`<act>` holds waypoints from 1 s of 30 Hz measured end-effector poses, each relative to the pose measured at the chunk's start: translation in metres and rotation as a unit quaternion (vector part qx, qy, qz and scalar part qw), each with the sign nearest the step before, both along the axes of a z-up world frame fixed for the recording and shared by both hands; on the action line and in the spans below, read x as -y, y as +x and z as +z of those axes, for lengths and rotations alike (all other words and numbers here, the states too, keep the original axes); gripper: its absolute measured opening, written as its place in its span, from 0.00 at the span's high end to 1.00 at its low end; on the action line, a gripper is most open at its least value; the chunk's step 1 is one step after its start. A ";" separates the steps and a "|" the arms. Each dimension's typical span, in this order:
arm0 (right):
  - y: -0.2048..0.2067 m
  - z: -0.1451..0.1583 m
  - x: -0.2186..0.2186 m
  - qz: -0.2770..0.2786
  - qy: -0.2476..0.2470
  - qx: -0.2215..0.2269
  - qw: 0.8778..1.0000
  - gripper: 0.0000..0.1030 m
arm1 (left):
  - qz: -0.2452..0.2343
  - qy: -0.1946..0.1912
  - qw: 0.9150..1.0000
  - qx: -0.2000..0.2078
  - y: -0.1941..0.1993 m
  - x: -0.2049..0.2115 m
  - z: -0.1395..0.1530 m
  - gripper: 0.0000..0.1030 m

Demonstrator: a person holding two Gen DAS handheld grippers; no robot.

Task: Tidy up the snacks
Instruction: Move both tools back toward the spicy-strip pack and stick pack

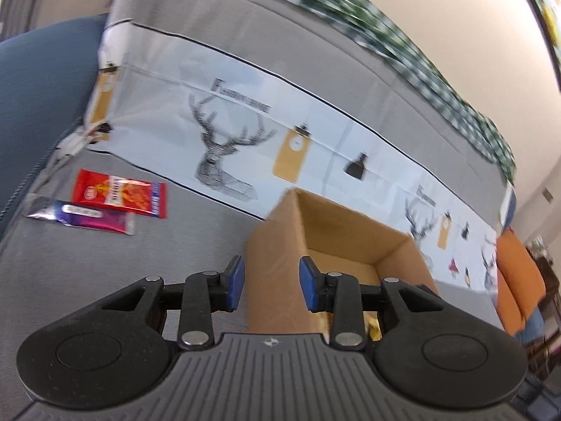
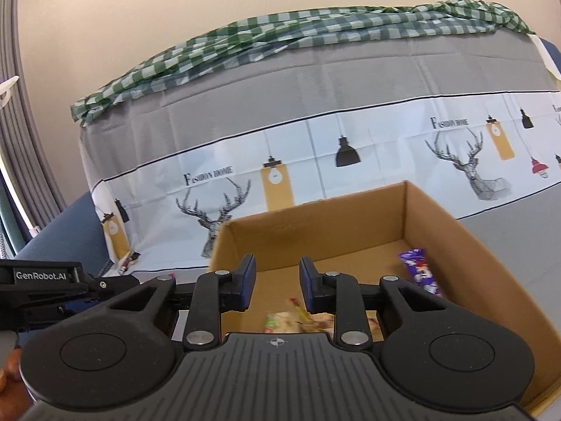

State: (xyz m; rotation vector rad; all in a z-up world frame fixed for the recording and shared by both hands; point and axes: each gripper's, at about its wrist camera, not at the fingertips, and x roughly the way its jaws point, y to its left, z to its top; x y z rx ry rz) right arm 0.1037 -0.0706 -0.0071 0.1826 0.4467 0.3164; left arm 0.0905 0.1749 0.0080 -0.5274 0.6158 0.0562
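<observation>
An open cardboard box [image 2: 438,217] stands on the grey sofa seat; it also shows in the left wrist view [image 1: 280,231]. Inside it lie a purple snack bar [image 2: 419,272] and a light-coloured snack packet [image 2: 298,319], partly hidden by the gripper. My right gripper [image 2: 276,286] is open and empty above the box's near part. My left gripper [image 1: 270,284] is open and empty just left of the box's left wall. On the seat to the left lie a red snack packet [image 1: 119,193] and a purple snack bar [image 1: 84,214].
A printed cover with deer and lamps [image 1: 228,133] drapes the sofa back. A green checked cloth [image 2: 280,35] lies on top. A blue cushion [image 1: 38,98] is at the left, an orange cushion [image 1: 519,280] at the right. The left gripper's body [image 2: 45,280] shows left of the box.
</observation>
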 end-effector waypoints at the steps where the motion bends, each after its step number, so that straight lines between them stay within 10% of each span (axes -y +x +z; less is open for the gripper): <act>1: 0.000 0.000 -0.004 0.002 0.003 0.001 1.000 0.76 | 0.011 -0.006 1.000 -0.008 0.003 -0.007 0.000 0.63; 16: 0.011 -0.002 -0.038 0.076 0.033 -0.029 0.996 0.83 | 0.182 -0.135 0.973 -0.046 0.046 -0.115 -0.047 0.63; 30: 0.111 0.078 -0.145 0.267 -0.147 -0.027 0.952 0.79 | 0.350 -0.276 0.891 -0.086 0.026 -0.173 -0.099 0.59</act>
